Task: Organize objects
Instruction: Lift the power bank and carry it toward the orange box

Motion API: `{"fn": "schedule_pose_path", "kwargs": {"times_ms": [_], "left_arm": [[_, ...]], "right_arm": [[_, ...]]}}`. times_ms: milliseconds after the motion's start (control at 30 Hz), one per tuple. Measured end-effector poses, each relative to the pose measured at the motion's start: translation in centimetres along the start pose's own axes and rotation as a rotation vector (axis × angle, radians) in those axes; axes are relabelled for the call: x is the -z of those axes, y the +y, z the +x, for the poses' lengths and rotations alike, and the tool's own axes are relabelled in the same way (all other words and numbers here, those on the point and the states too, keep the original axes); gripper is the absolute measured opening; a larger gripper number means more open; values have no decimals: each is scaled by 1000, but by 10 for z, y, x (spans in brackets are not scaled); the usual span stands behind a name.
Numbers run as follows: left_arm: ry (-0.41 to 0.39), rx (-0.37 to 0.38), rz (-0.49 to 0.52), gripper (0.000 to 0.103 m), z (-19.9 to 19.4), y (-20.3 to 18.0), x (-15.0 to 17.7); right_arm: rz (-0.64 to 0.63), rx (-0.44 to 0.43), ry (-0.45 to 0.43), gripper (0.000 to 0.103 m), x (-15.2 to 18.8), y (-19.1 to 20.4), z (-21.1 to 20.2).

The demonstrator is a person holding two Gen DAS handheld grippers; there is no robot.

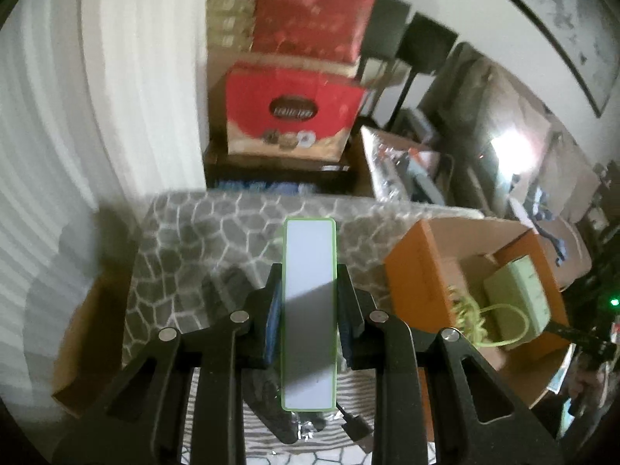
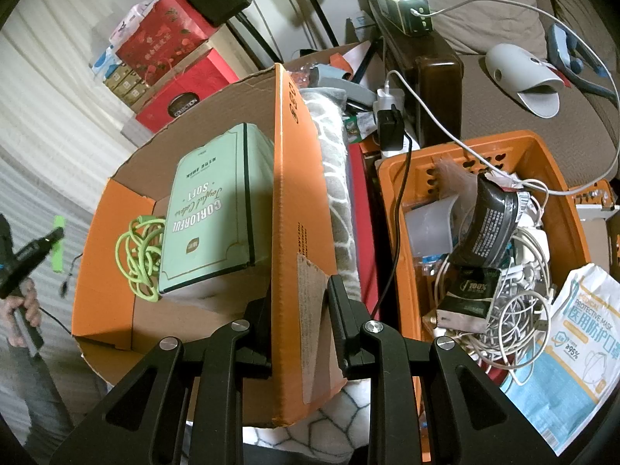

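My left gripper (image 1: 309,283) is shut on a white power bank with a green rim (image 1: 309,310), held above a grey patterned blanket (image 1: 201,232). To its right stands an orange cardboard box (image 1: 422,267) holding a mint green box (image 1: 519,294) and a coiled green cable (image 1: 469,317). My right gripper (image 2: 298,294) is shut on the orange box's side wall (image 2: 294,232). In the right wrist view the mint green box (image 2: 213,209) and green cable (image 2: 139,255) lie inside it. The left gripper with the power bank shows at the far left (image 2: 56,244).
An orange plastic basket (image 2: 403,232) full of white cables, a black packet and a mask pack (image 2: 573,364) stands right of the box. Red gift boxes (image 1: 294,108) are stacked behind the blanket. A sofa with a grey slipper (image 2: 523,77) is at the back right.
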State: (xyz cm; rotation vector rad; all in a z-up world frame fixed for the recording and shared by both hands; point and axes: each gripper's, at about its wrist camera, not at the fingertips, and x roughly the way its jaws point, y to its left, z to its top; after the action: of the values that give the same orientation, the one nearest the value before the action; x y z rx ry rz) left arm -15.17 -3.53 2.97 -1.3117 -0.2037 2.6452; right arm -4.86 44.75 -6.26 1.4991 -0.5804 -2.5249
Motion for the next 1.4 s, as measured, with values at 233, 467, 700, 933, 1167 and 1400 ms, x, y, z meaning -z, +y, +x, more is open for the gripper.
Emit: {"fn": "schedule_pose_path", "kwargs": {"times_ms": [233, 467, 700, 933, 1167, 1400], "left_arm": [[-71, 44, 53, 23, -36, -27, -21], [-94, 103, 57, 23, -58, -42, -39], [-107, 121, 106, 23, -68, -69, -47], [-95, 161, 141, 23, -64, -102, -48], [-65, 201, 180, 23, -50, -139, -41], [-18, 229, 215, 23, -28, -173, -33]], "right_arm": [[0, -1, 0, 23, 0, 0, 0], [-1, 0, 0, 23, 0, 0, 0], [0, -1, 0, 23, 0, 0, 0], [0, -1, 0, 23, 0, 0, 0], [0, -1, 0, 23, 0, 0, 0], [1, -1, 0, 23, 0, 0, 0]]}}
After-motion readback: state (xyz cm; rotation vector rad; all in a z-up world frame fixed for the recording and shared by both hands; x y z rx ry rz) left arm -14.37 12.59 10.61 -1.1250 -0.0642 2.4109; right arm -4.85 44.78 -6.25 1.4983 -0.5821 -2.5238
